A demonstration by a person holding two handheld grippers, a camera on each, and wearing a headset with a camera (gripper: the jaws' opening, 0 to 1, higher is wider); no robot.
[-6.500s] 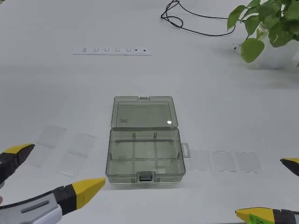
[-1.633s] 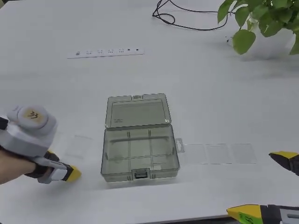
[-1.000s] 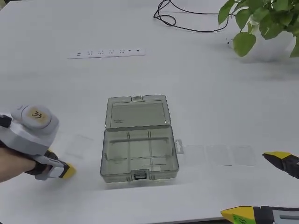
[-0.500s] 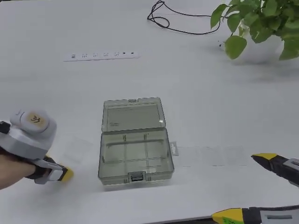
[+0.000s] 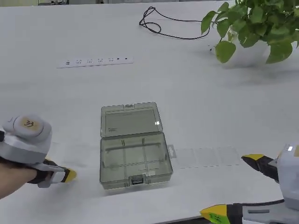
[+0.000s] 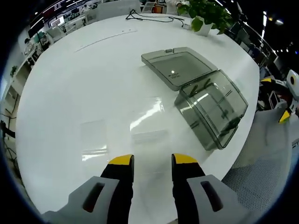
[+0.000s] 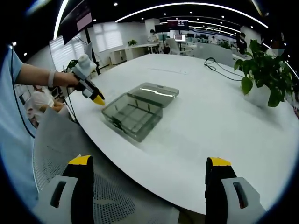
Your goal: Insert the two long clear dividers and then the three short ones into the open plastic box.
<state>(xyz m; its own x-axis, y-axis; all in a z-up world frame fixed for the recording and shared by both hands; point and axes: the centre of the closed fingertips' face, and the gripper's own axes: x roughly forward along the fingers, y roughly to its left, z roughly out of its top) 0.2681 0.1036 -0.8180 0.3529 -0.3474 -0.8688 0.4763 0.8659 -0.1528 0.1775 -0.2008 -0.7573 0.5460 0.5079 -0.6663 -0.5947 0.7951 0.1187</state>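
The open smoky plastic box (image 5: 135, 161) lies near the table's front edge, its lid (image 5: 130, 120) laid flat behind it. Short clear dividers (image 5: 203, 157) lie in a row just right of the box. Left of the box, faint long clear dividers (image 6: 147, 108) lie flat on the table. My left gripper (image 6: 153, 161) points down at the table just short of them, jaws narrowly open with nothing visible between. In the head view its yellow tip (image 5: 69, 175) is left of the box. My right gripper (image 7: 149, 161) hangs wide open at the front right, off the table edge.
A white power strip (image 5: 96, 61) lies at the back left, a black cable (image 5: 163, 25) behind it, and a potted plant (image 5: 252, 23) at the back right. Bare tabletop surrounds the box. A mesh chair (image 7: 70, 140) sits below the table edge.
The camera has tilted, shifting the whole scene. My left gripper went from wide open at the front to narrowed and lowered beside the box. My right gripper has edged slightly inward.
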